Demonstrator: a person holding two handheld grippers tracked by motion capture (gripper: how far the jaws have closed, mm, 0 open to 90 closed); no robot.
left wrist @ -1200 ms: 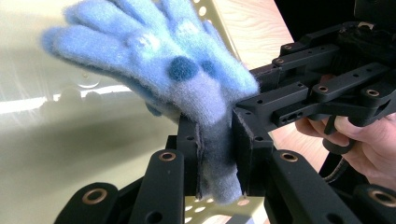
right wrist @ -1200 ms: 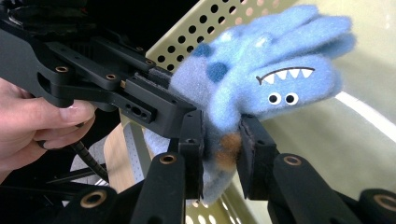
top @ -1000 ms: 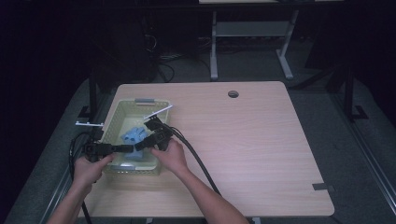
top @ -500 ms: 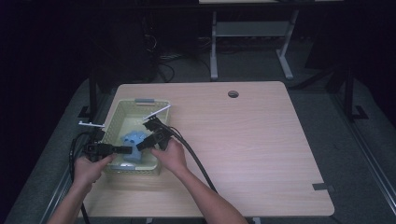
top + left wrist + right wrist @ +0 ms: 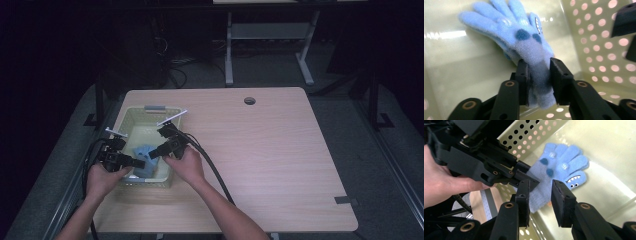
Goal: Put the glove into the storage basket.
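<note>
**Blue monster glove in the basket, 2 grippers at its cuff**

A small fuzzy blue glove [image 5: 521, 37] lies in a pale green plastic basket [image 5: 131, 116] w/ round holes in its walls. The basket sits on the left part of a light wood table [image 5: 280, 150]. In the high view the glove is in the near half of the basket, right btwn the two grippers.

Left gripper [image 5: 537, 82]: its jaws are close together w/ the grey-blue cuff of the glove btwn them. The pads press the cuff on both sides, so it has hold of the glove. The jaws have just been opening a bit, but the cuff looks pinched all the same. The glove's fingers point away from this gripper and rest on the basket floor.

Right gripper [image 5: 539, 195]: its jaws stand a little apart and have just been opening too. The cuff edge is btwn them, nearer the left pad. I can't tell for sure if that pad touches it; the right pad is clear of it. So this one isn't holding the glove.

In the right gripper view the glove shows a monster face w/ white teeth and two eyes, plus dark blue spots. The left gripper comes in from the left there, held by a hand [image 5: 439, 180], w/ its tip on the cuff.
</note>
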